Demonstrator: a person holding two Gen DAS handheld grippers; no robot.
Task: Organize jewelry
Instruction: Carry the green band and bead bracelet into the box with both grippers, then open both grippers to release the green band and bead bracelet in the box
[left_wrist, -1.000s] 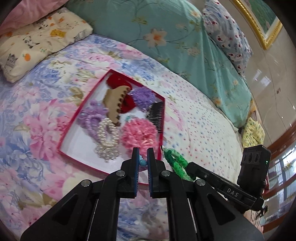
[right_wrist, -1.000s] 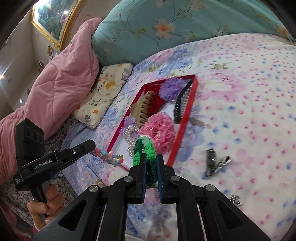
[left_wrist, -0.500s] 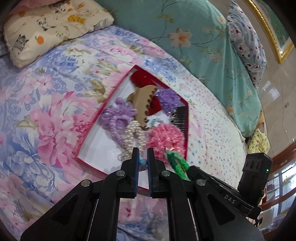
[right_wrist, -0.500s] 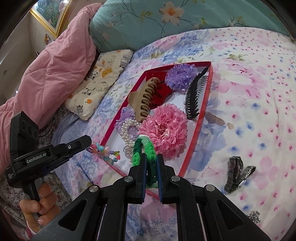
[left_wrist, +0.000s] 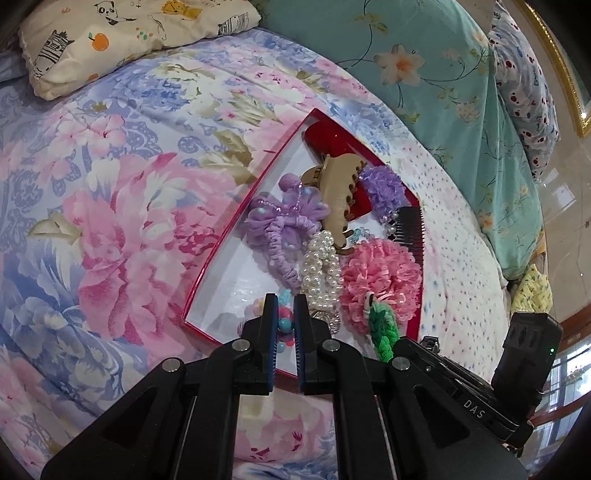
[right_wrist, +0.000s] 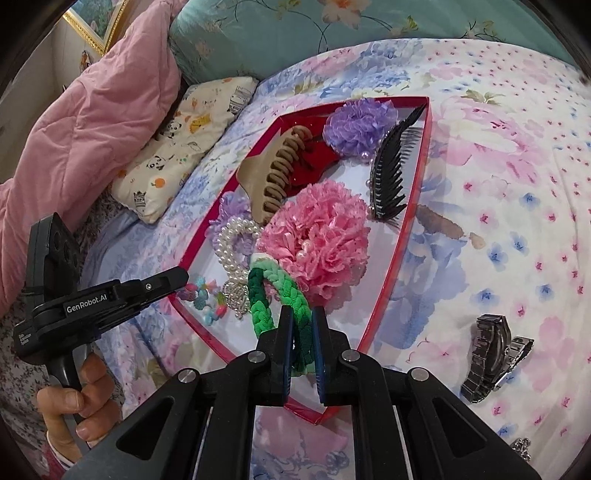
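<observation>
A red tray (left_wrist: 236, 218) is seen lying flat on a bed (left_wrist: 110, 184) with a flowery cover. The tray is long, and its long side runs away from the cameras toward the big teal pillow (left_wrist: 424, 74).

The left gripper (left_wrist: 285, 314) is held over the near end of the tray. Its fingers (left_wrist: 271, 325) are pressed together on a little beaded bracelet (right_wrist: 207, 299) with bright, many-coloured beads. In the right wrist view the bracelet is seen hanging from the finger tips over the tray's white floor, near the front corner.

The right gripper (right_wrist: 303, 325) is held just beside it, also over the near end. Its fingers (right_wrist: 285, 332) are clamped on a green braided hair band (right_wrist: 275, 291). The band is held as a loop, and the loop points away from the fingers, toward the pink ruffled scrunchie (right_wrist: 317, 236), which it meets at its far end.

Inside the tray a pearl bracelet (left_wrist: 321, 266) is laid along the tray's long side. A beige claw clip (right_wrist: 269, 177) is laid the same way, partly on something red (left_wrist: 328, 138). A black comb (right_wrist: 388, 177) is set along the right wall, with a purple scrunchie (right_wrist: 358, 123) at the far end and a purple hair tie (left_wrist: 284, 225) on the left.

A dark metal watch (right_wrist: 491, 354) is left on the bed cover, outside the tray, well to the right. A hand (right_wrist: 74, 406) is seen around the left gripper's handle.
</observation>
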